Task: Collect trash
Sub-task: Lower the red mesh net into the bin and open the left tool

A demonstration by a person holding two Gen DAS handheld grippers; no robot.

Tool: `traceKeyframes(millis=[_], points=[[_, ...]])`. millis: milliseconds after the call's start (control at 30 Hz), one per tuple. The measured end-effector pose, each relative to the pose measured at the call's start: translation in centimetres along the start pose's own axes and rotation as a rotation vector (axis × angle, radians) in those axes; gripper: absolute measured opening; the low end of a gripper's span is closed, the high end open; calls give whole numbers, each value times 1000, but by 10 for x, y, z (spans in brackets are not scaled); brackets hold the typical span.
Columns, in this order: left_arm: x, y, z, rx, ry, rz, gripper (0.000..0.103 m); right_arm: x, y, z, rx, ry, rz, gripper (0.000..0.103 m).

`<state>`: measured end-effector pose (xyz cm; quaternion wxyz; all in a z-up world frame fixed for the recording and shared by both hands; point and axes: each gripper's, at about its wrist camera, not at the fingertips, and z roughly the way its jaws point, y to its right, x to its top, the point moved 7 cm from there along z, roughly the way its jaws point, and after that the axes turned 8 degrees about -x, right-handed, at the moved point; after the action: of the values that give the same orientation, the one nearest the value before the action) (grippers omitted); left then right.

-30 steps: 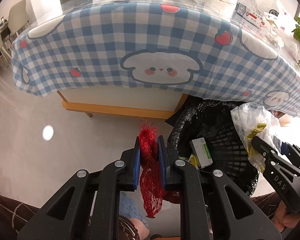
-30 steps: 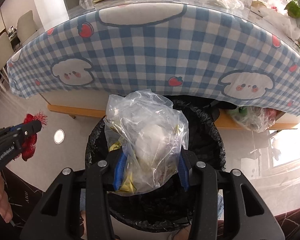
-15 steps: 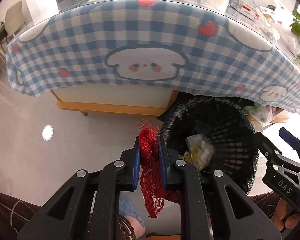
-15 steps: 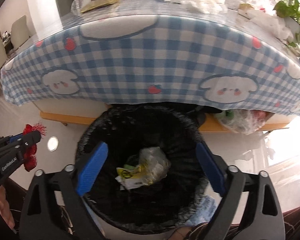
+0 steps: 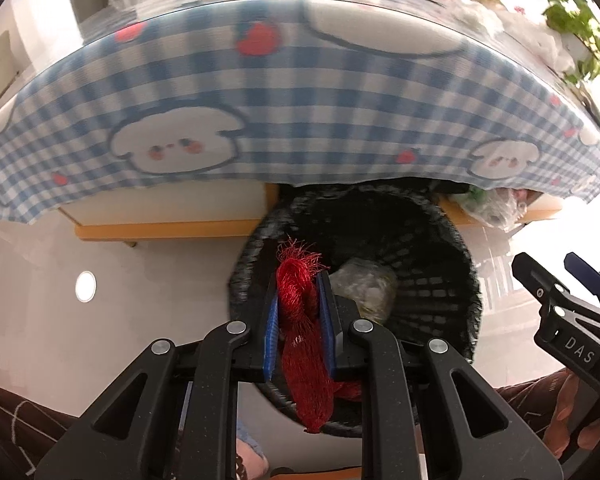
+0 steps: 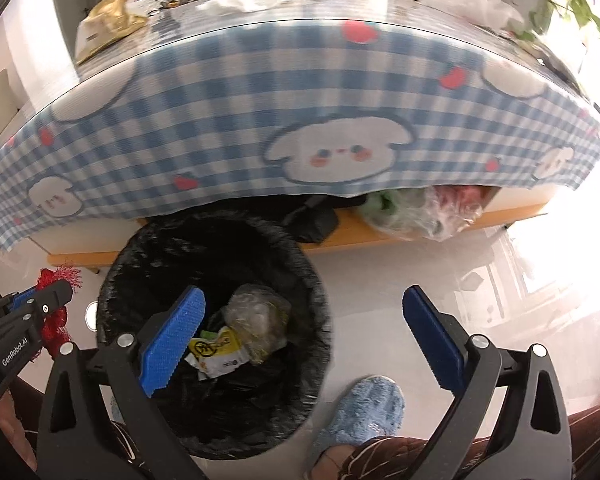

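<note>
So the red mesh net bag (image 5: 302, 332) is pinched between the blue pads (image 5: 271, 332) of the left gripper (image 5: 298, 300). Its frayed top sticks up past the fingertips and the rest hangs down behind them, so the long axis runs pretty much along the fingers. It sits over the near-left part of the black-lined trash bin (image 5: 440, 248), whose opening spreads ahead and to the right of the fingertips.

Inside the bin, just right of the left fingers, there's a crumpled clear plastic bag (image 6: 260, 316) with a yellow-and-white wrapper (image 6: 216, 350) beside it on the liner.

The right gripper (image 6: 304, 300) has just been opening, and its jaws stand spread wide with nothing between them. Its left finger hangs over the bin, its right finger over bare floor beside it. A foot in a blue fuzzy slipper (image 6: 364, 408) sits below and between those fingers, next to the bin.

Past both sets of fingertips hangs the blue checked tablecloth (image 5: 300, 112) with puppy faces, draped right over the far rim of the bin. Tucked under the table, ahead and right, is another clear bag of rubbish (image 6: 416, 212). A white disc (image 5: 85, 286) lies on the floor left of the left fingers.
</note>
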<state>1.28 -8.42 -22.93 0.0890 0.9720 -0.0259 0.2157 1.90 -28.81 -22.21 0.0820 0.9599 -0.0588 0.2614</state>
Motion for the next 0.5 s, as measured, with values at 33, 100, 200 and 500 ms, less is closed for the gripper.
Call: traceKeyframes(millis=[33, 100, 200, 500], points=[[0, 5, 1, -4, -2, 6, 17, 1, 6, 1, -5, -1, 6, 95], [1, 16, 4, -13, -8, 24, 17, 1, 17, 1, -18, -2, 17, 95], [2, 33, 10, -42, -21, 40, 17, 1, 33, 3, -44, -1, 33, 95], [4, 64, 15, -80, -21, 79, 17, -4, 65, 4, -84, 1, 62, 95]])
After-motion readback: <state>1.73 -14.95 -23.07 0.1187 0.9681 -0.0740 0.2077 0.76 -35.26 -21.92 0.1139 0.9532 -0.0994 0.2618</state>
